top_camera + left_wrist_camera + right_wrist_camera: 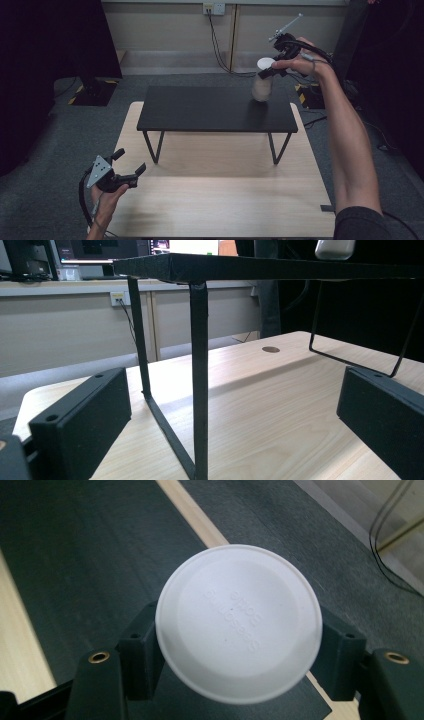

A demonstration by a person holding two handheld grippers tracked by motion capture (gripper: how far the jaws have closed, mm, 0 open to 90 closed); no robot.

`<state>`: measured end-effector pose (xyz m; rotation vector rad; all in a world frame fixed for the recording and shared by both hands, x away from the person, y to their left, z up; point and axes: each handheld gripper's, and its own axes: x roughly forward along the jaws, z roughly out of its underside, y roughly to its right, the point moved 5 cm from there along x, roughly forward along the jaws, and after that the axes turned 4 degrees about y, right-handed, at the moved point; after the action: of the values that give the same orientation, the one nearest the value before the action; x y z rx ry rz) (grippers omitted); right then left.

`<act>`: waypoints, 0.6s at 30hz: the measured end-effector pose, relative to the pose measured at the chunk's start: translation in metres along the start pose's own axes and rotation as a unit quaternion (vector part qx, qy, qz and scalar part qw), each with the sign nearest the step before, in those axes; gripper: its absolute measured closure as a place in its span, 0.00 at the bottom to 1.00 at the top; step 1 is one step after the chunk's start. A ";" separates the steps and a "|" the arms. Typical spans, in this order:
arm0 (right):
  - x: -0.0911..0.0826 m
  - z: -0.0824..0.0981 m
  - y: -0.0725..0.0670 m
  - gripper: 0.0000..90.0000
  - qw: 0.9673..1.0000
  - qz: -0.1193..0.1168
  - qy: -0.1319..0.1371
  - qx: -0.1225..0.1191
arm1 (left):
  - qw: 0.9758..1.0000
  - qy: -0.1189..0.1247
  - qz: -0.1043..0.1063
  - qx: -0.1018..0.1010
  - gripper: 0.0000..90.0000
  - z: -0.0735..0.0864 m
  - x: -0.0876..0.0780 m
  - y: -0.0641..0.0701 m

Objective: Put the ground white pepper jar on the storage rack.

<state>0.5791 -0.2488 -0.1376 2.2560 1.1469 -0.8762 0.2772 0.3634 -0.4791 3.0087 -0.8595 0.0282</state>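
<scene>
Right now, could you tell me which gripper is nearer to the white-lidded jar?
Right. The right gripper has its jaws around the jar on the black shelf; the left gripper hovers open, far off over the wooden table.

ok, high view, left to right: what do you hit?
Left hand-held gripper over the wooden table's near-left corner → black shelf riser → white-lidded jar on it → right hand-held gripper at the jar's lid.

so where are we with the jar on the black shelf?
Done: the jar stands upright on the black shelf, near its right end. In hand: the right gripper sits at the white lid, jaws either side; whether they are shut on it I cannot tell. Left: the next move. The left gripper waits open over the wooden table.
</scene>
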 end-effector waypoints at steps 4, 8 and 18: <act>0.006 0.008 0.007 0.38 1.000 0.008 0.001 0.019 | 1.000 0.001 0.001 -0.001 0.00 0.000 0.000 -0.001; 0.006 0.014 0.013 0.38 0.999 0.004 0.014 0.041 | 1.000 0.000 0.000 -0.001 0.00 0.001 -0.001 -0.001; -0.006 0.024 0.010 0.11 0.997 0.022 0.048 0.047 | 1.000 -0.004 0.004 0.004 0.00 0.001 0.000 -0.001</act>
<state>0.5771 -0.2730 -0.1491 2.4143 1.1144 -0.8278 0.2779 0.3646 -0.4796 3.0138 -0.8751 0.0194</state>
